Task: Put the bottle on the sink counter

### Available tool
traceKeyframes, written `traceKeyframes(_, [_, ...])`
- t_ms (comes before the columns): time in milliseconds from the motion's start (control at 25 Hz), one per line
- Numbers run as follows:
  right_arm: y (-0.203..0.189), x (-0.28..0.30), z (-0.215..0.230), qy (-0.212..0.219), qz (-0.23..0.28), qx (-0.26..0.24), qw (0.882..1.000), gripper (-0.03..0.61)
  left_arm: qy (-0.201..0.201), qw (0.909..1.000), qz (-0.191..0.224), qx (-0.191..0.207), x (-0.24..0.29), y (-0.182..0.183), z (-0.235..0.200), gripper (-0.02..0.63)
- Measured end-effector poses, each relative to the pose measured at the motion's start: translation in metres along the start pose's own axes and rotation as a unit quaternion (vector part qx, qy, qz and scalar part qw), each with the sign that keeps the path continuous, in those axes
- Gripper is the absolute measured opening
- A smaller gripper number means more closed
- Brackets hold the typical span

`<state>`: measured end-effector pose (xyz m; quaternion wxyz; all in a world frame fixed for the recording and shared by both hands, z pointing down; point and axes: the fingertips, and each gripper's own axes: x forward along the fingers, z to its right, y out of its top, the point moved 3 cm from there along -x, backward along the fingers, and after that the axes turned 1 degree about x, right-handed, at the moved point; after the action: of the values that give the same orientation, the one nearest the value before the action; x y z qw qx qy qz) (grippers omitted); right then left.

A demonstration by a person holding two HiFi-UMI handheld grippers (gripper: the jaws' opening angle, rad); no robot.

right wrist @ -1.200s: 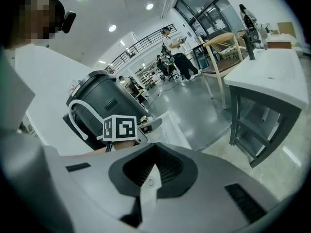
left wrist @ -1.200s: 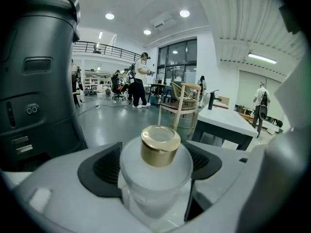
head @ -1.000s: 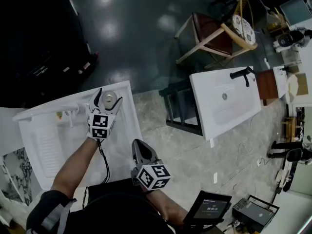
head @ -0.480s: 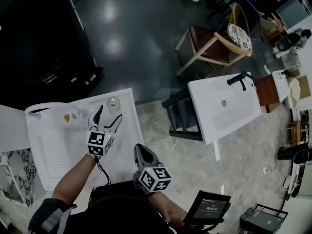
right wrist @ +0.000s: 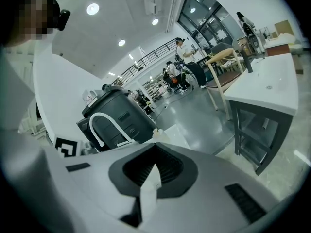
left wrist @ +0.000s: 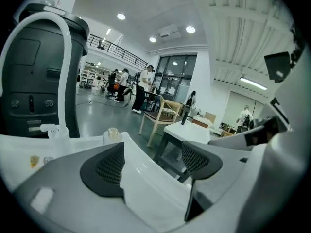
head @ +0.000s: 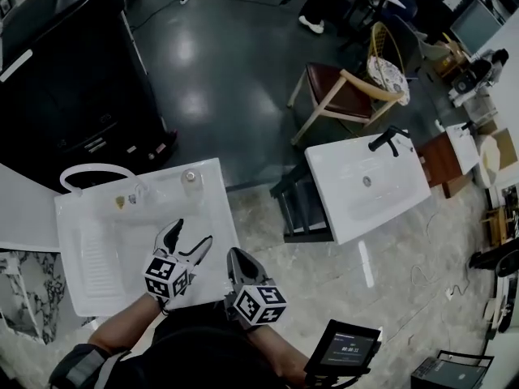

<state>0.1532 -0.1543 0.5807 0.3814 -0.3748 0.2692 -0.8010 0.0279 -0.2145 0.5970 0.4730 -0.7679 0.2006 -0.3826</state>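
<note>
A small clear bottle [head: 190,178] with a pale cap stands upright on the far right corner of the white sink counter [head: 219,217]. It is free of both grippers. My left gripper [head: 190,233] is open over the counter's near part, well short of the bottle. In the left gripper view the bottle [left wrist: 112,134] stands beyond the spread jaws of that gripper [left wrist: 153,161]. My right gripper [head: 236,255] is shut and empty, just off the counter's right edge. The right gripper view shows its closed jaws [right wrist: 155,171] and the bottle [right wrist: 157,132] far ahead.
A white arched faucet [head: 93,168] rises at the counter's far left. A second white basin [head: 369,181] with a black tap stands to the right on a dark frame. Beyond are a wooden chair [head: 349,87] and a dark cabinet [head: 73,87]. A tablet [head: 345,348] sits near me.
My left gripper was around the bottle at the counter's corner. It has drawn back toward me, open, and the bottle stays standing there. The right gripper has barely moved.
</note>
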Motion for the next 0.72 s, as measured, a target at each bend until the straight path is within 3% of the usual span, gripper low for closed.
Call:
traceKeyframes(200, [0.006, -0.018, -0.006, 0.007, 0.023, -0.003, 1.0, -0.005, -0.031, 0.9992, -0.004, -0.024, -0.028, -0.002, 0.043, 0.376])
traceKeyframes(720, [0.012, -0.067, -0.031, 0.034, 0.056, -0.018, 0.998, -0.005, -0.043, 0.9975, 0.024, -0.051, -0.08, 0.014, 0.092, 0.376])
